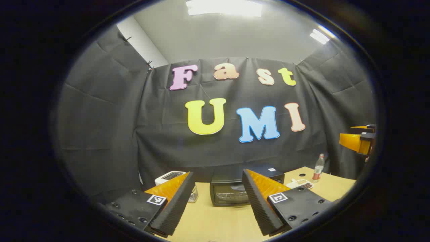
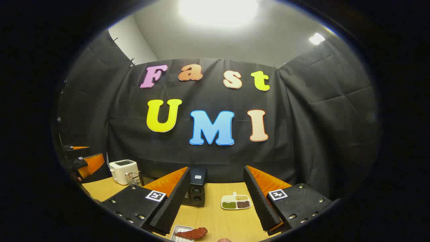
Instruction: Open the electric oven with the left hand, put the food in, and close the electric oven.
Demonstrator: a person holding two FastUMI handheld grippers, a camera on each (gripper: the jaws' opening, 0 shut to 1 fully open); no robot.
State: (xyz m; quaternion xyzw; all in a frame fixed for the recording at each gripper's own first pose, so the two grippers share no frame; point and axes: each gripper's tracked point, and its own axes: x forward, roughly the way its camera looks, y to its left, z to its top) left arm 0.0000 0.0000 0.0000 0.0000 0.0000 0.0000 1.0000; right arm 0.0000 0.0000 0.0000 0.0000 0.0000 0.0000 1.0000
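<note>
The black electric oven (image 1: pixel 231 191) stands on the wooden table (image 1: pixel 215 222) with its door closed, straight ahead of my left gripper (image 1: pixel 218 205), which is open and held above the table. In the right gripper view the oven (image 2: pixel 196 188) shows side-on between the fingers of my right gripper (image 2: pixel 215 205), also open and holding nothing. A reddish piece of food (image 2: pixel 192 232) lies on a small white tray (image 2: pixel 181 235) just below the right gripper. The right gripper (image 1: pixel 361 139) appears at the far right of the left gripper view, and the left gripper (image 2: pixel 82 161) at the left edge of the right gripper view.
A white toaster (image 2: pixel 123 170) and a wire basket (image 2: pixel 133 178) stand left of the oven. A white divided dish of beans (image 2: pixel 236 202) sits right of it, and a bottle (image 1: pixel 318 168) stands near the table's far right corner. Black cloth walls close in the booth.
</note>
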